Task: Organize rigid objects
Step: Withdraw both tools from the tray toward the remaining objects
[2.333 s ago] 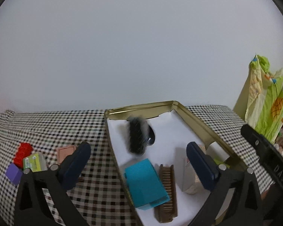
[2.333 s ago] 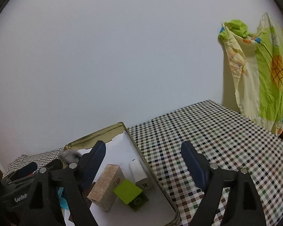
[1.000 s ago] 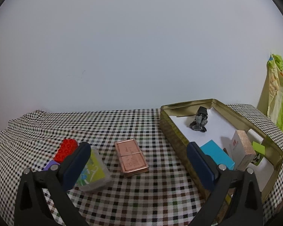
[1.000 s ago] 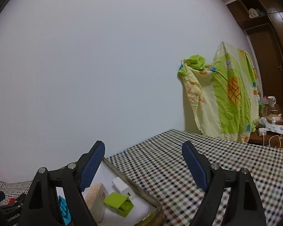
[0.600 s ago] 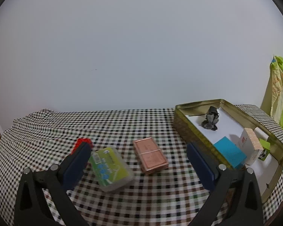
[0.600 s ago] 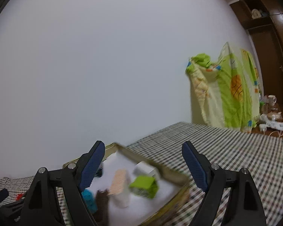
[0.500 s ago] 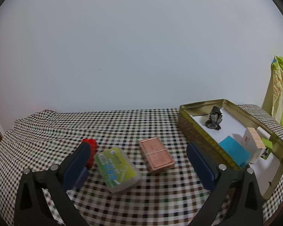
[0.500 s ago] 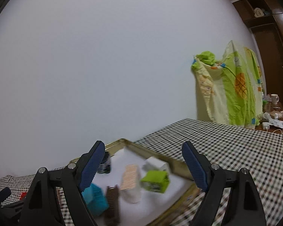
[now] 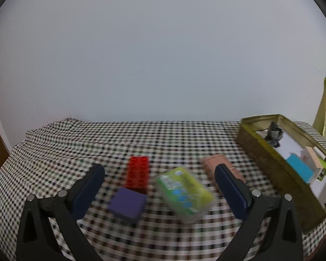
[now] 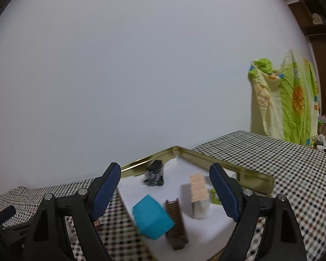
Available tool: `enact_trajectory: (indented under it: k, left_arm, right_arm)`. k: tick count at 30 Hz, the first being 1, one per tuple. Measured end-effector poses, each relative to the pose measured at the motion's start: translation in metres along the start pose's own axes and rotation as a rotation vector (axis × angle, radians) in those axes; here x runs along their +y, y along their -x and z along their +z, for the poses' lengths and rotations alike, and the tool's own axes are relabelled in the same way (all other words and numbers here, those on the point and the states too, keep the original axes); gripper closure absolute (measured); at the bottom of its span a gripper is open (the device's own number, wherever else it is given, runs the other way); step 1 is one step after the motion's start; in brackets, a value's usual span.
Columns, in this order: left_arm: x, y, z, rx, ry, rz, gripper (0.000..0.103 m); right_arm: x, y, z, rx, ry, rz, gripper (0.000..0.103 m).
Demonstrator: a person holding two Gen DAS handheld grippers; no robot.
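We've swung the left gripper [image 9: 158,187] off the gold tin [image 9: 269,150] and over to the loose pieces on the checked tabletop [image 9: 54,152]; the tin now sits at the right edge of the left wrist view. A second ago only the green-labelled case [image 9: 184,190] and the pink flat box [image 9: 222,167] were between the fingers' line; now the red brick [image 9: 138,174] and purple block [image 9: 128,204] are centred too. To us that means the last drop-off is finished and we're lining up the next pick.

Four pieces are left outside, grouped mid-tabletop toward the near edge: brick touching the block at its near end, case just beside them, pink box between case and tin.

The right gripper [image 10: 165,191] has turned back onto the tin [image 10: 250,174], which holds the black clip [image 10: 154,174] toward its far corner, teal box [image 10: 152,219], brown comb [image 10: 177,224], tan-topped box [image 10: 198,193], and something green behind it.

Left fingers spread wide, empty, touching nothing. Right fingers equally spread, empty, hovering before the tin.
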State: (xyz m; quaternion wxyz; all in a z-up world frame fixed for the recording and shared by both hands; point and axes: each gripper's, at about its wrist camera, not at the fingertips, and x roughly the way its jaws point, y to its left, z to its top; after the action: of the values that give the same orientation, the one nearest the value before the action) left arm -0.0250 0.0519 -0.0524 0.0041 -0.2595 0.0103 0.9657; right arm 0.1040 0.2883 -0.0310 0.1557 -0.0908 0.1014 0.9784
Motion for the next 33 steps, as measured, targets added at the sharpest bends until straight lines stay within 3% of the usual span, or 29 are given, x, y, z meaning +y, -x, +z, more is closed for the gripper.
enact_trajectory:
  k: [17,20,21,22,25,28,33]
  left_arm:
    - [0.081,-0.033,0.002,0.099,0.097,0.111,0.001]
    - [0.089,-0.038,0.001,0.108,0.092,0.132,0.001]
    - [0.093,-0.038,0.001,0.113,0.096,0.14,0.001]
    - [0.097,-0.039,0.0,0.118,0.1,0.148,0.001]
    - [0.105,-0.043,0.0,0.139,0.113,0.155,0.001]
    - [0.106,-0.043,-0.001,0.164,0.127,0.098,0.001]
    - [0.091,-0.044,-0.006,0.195,0.041,0.063,0.001]
  right_arm:
    - [0.08,-0.022,-0.018,0.173,0.217,0.194,0.019]
    - [0.096,-0.039,-0.024,0.269,0.261,0.247,0.034]
    - [0.099,-0.045,-0.026,0.302,0.267,0.262,0.045]
    - [0.103,-0.053,-0.028,0.349,0.273,0.282,0.047]
    - [0.108,-0.069,-0.036,0.452,0.264,0.321,0.049]
    - [0.11,-0.078,-0.04,0.508,0.253,0.352,0.049]
    - [0.115,-0.095,-0.052,0.616,0.265,0.347,0.049]
